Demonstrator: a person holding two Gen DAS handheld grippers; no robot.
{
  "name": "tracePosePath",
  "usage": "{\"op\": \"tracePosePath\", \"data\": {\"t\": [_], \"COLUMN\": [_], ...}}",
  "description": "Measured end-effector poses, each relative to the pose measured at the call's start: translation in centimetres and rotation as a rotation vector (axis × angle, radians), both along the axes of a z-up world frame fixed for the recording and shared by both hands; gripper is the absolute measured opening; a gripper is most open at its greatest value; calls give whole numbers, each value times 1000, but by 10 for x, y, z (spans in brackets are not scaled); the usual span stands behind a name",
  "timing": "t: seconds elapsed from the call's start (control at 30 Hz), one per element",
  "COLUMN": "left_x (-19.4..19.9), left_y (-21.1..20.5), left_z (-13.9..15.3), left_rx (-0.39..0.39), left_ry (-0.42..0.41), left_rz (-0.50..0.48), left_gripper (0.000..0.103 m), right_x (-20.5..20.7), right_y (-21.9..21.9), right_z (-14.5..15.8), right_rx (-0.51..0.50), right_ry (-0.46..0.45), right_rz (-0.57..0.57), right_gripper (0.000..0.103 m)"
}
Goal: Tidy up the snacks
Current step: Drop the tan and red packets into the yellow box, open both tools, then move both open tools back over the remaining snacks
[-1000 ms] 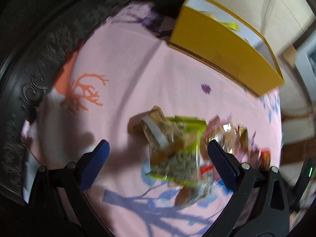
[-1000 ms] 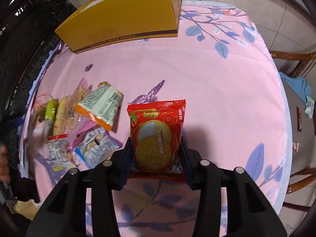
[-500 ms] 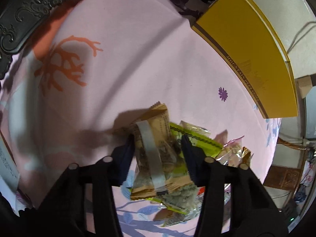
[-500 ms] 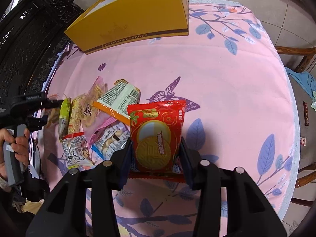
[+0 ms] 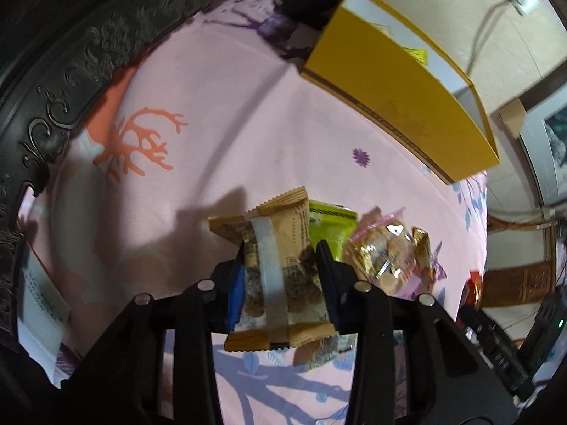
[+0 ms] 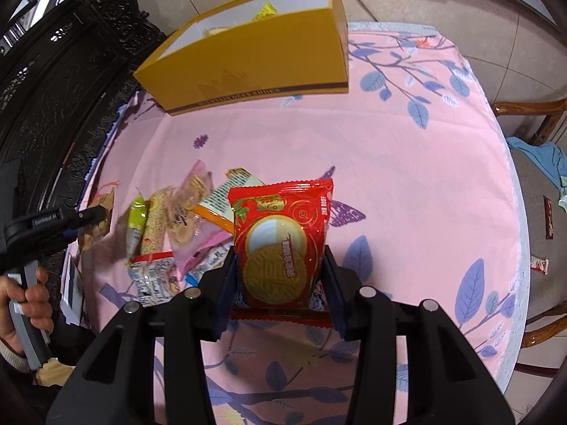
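In the left wrist view my left gripper (image 5: 281,251) has its jaws closing, both pads pressing on a brown snack packet (image 5: 280,219) held above the pink tablecloth (image 5: 212,141). A green packet (image 5: 331,223) and a clear pink-edged bag (image 5: 386,251) lie just to its right. My right gripper (image 6: 279,255) is shut on a red cookie packet (image 6: 283,219), which stands upright between the fingers. The open yellow box (image 6: 255,60) stands at the table's far side, with a few packets inside. The loose snack pile (image 6: 177,219) lies to the left of the red packet.
Dark carved wooden furniture (image 5: 71,53) borders the table's left side. The left gripper (image 6: 95,214) and the hand (image 6: 32,297) that holds it show at the left edge. A wooden chair (image 6: 531,117) with blue cloth stands to the right. Papers (image 5: 39,301) lie at the table's near-left edge.
My left gripper went from wide open to closed on the brown packet, which now sits apart from the green one. My right gripper rose slightly, still holding the red packet.
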State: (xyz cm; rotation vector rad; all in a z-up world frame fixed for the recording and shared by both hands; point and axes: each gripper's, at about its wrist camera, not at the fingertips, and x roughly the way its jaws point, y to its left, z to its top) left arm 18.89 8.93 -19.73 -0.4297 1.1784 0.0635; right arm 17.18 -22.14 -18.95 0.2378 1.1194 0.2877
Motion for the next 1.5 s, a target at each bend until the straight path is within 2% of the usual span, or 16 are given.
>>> {"op": "tracePosePath", "data": {"t": [0.2,0.37,0.53,0.63,0.73,0.9,0.93,0.97,1.0,1.03,1.07,1.17,1.5], "left_x": [-1,23,82,124,170,223,230,236,236,236,236,233,207], "left_y": [-23,-39,-56,-67,-79,-96,-97,-97,-96,-94,-92,-88,-91], "left_z": [32,71,121,142,159,175,176,180,185,189,193,197,198], "left_rx": [26,32,34,36,68,121,135,167,210,233,239,161,187], "left_ry": [-84,-193,-327,-373,-409,-440,-443,-444,-457,-466,-471,-498,-500], "left_rz": [-99,-163,-205,-212,-232,-255,-246,-209,-154,-118,-95,-151,-167], "left_gripper": [37,37,37,37,37,39,60,100,101,101,101,101,101], "right_x": [-1,23,84,124,167,212,220,225,224,223,221,220,200], "right_y": [9,15,17,20,23,26,27,27,26,24,25,33,35], "right_z": [25,66,123,150,164,174,175,177,179,182,187,190,188], "right_rx": [29,74,93,77,66,43,43,40,36,36,44,-19,-8], "right_ry": [-50,-143,-296,-365,-379,-395,-401,-410,-425,-452,-480,-492,-463], "right_rz": [30,51,46,43,26,1,-3,-15,-32,-49,-33,9,27], "right_gripper": [45,45,45,45,45,45,49,59,91,102,102,102,102]}}
